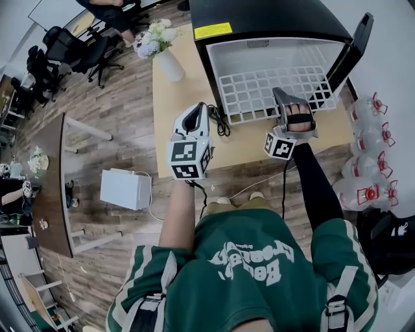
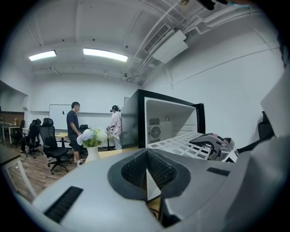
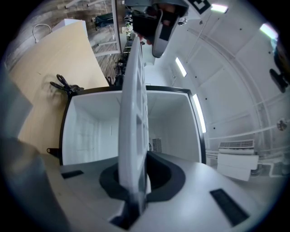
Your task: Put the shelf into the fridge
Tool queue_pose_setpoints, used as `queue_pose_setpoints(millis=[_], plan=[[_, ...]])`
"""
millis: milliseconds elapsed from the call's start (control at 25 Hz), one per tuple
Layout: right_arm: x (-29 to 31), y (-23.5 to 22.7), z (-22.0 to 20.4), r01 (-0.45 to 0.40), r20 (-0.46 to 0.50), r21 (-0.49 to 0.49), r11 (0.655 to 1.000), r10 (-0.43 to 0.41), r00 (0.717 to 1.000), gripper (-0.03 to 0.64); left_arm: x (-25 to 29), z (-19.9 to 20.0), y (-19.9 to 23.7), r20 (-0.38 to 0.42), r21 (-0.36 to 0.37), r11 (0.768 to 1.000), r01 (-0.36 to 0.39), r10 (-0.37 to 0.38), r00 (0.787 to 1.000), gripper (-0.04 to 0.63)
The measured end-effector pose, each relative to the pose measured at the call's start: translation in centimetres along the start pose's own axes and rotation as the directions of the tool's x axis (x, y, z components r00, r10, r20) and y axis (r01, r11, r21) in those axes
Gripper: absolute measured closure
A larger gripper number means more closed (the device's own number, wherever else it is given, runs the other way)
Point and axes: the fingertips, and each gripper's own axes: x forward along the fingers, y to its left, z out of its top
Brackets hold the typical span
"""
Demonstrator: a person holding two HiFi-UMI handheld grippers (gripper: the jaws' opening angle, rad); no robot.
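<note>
Office space, wood floor, light wooden table (image 1: 175,97) carrying a black fridge (image 1: 259,19) with its door (image 1: 353,45) swung open to the right. White grid shelf (image 1: 259,91) sits half in the fridge mouth, front edge hanging out over the table. Right tool (image 1: 285,104) is clamped on that front edge near the shelf's right corner; in the right gripper view the shelf runs edge-on between the pads, aimed at the white cavity. Gripping at the front edge likely lets the far edge lead in while the tool stays outside. Left tool (image 1: 194,115) hovers left of the shelf with jaws together on nothing, well apart from the shelf, probably kept clear of the opening. Vase of flowers (image 1: 162,45) and a black cable (image 1: 219,122) are on the table beside the fridge. Shelf not yet seated, by my read.
</note>
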Motion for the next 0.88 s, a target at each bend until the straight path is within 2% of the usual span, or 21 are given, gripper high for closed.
queue_pose_setpoints(millis=[360,600,720,880], plan=[[0.4,0.1,0.1,-0.031,-0.019,-0.021,0.999,0.031,0.999,0.591,0.5,0.1,-0.8,0.002,-0.001,1.0,0.018,-0.018,1.0,0.595],[1.7,0.2,0.1,-0.09,-0.052,-0.016,0.996,0.089,0.995,0.591,0.9,0.2,-1.6,0.005,0.004,1.0,0.025,-0.025,1.0,0.595],[1.8,0.2,0.1,-0.094,-0.047,-0.022,0.995,0.093,0.995,0.591,0.9,0.3,-1.6,0.008,0.006,1.0,0.024,-0.024,1.0,0.595],[2.5,0.0,0.2,-0.143,-0.039,-0.016,0.99,0.142,0.989,0.591,1.1,0.6,-1.4,0.008,0.021,1.0,0.016,-0.016,1.0,0.595]])
